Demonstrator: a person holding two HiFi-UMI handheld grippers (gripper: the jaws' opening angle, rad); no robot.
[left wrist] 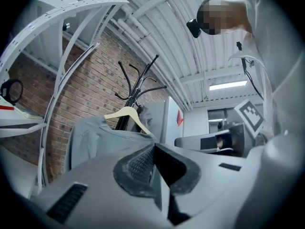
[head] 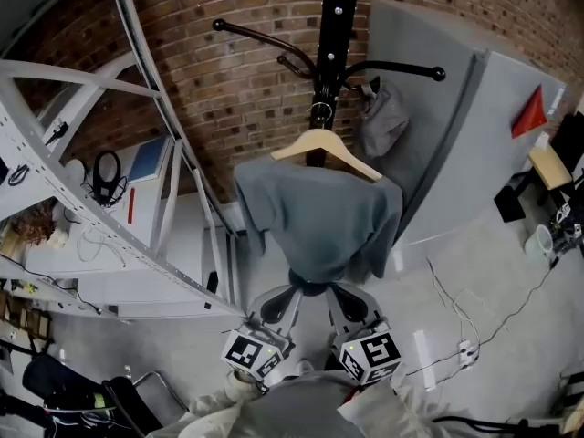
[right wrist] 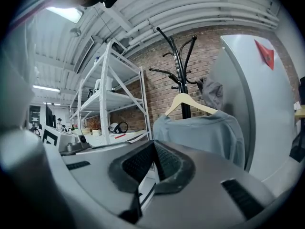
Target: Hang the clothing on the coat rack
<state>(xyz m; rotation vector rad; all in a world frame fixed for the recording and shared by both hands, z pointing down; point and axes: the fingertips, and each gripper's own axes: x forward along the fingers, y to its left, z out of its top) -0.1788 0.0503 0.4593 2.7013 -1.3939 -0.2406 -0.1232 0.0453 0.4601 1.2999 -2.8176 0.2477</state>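
Hanging from coat rack [head: 336,26] at 12 o'clock: grey shirt [head: 319,217] on wooden hanger [head: 324,146]. White shelving [head: 82,108] at 9, grey panel [head: 438,144] at 3. Left gripper [head: 297,292] and right gripper [head: 336,294] at 6, jaws pressed together, empty.

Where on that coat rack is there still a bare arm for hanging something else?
The prong reaching left is bare, and the right prong is bare out to its knob. It is crowded at the pole: the wooden hanger with the grey shirt hangs there, with another grey garment beside it.
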